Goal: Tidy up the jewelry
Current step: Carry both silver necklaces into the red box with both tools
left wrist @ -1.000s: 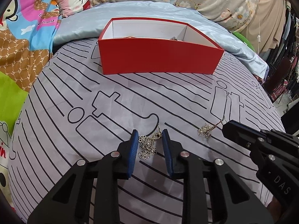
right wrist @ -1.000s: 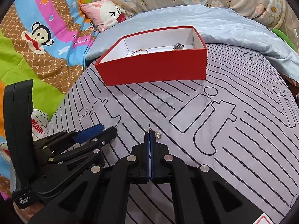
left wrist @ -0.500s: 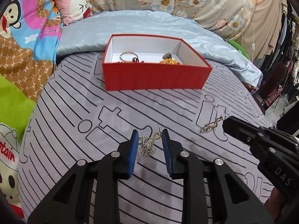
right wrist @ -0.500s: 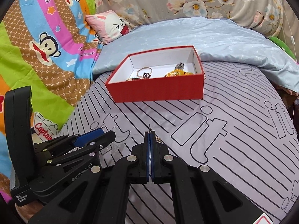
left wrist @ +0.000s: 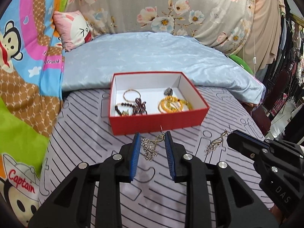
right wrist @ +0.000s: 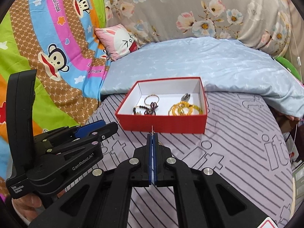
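A red box (left wrist: 157,120) (right wrist: 163,126) with a white inside stands on the striped bedsheet and holds a gold bangle (left wrist: 132,94), dark beads (left wrist: 131,107) and yellow beads (left wrist: 173,104). My left gripper (left wrist: 152,148) has a gap between its blue pads; a gold dangling earring (left wrist: 151,146) hangs between them, lifted off the sheet, seemingly caught at the right pad. My right gripper (right wrist: 152,139) is shut on a second gold earring (left wrist: 215,142), whose hook pokes above the fingertips. Both grippers are raised in front of the box.
A light blue quilt (left wrist: 152,57) lies behind the box. A pink cartoon pillow (left wrist: 73,29) and a floral cushion (left wrist: 171,5) sit at the back. A colourful monkey blanket (right wrist: 47,47) covers the left. The bed edge and hanging clothes (left wrist: 285,57) are at the right.
Both grippers have risen with their earrings off the sheet and moved toward the box. The view now looks down into the box.
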`<action>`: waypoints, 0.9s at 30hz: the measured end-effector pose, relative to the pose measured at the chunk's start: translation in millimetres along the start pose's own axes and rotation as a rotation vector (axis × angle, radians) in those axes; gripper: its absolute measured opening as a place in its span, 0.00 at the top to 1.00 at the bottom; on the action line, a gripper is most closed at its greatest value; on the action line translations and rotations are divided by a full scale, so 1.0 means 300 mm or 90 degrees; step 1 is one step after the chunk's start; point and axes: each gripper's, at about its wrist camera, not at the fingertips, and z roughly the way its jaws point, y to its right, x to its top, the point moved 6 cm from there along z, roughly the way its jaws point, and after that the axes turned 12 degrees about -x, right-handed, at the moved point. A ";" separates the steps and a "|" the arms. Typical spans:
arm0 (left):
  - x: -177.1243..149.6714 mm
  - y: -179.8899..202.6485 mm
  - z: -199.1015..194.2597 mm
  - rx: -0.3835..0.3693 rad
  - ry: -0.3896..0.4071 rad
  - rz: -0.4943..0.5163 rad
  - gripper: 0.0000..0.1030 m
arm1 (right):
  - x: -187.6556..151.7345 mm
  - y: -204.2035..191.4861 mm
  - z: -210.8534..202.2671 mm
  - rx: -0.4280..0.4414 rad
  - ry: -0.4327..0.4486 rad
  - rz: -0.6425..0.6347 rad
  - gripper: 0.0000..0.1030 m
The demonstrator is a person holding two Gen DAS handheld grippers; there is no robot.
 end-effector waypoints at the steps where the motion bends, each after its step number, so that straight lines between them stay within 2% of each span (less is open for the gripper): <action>1: 0.015 -0.001 0.002 0.002 0.003 0.003 0.76 | 0.017 0.000 -0.001 0.002 0.005 -0.001 1.00; 9: 0.139 -0.017 0.045 0.021 0.028 0.013 0.76 | 0.145 0.014 0.023 -0.005 0.037 -0.007 1.00; 17: 0.271 -0.043 0.104 0.034 0.050 0.011 0.76 | 0.267 0.027 0.111 -0.020 0.054 -0.017 1.00; 27: 0.346 -0.108 0.217 0.049 0.048 0.001 0.76 | 0.366 0.070 0.283 -0.016 0.034 -0.003 1.00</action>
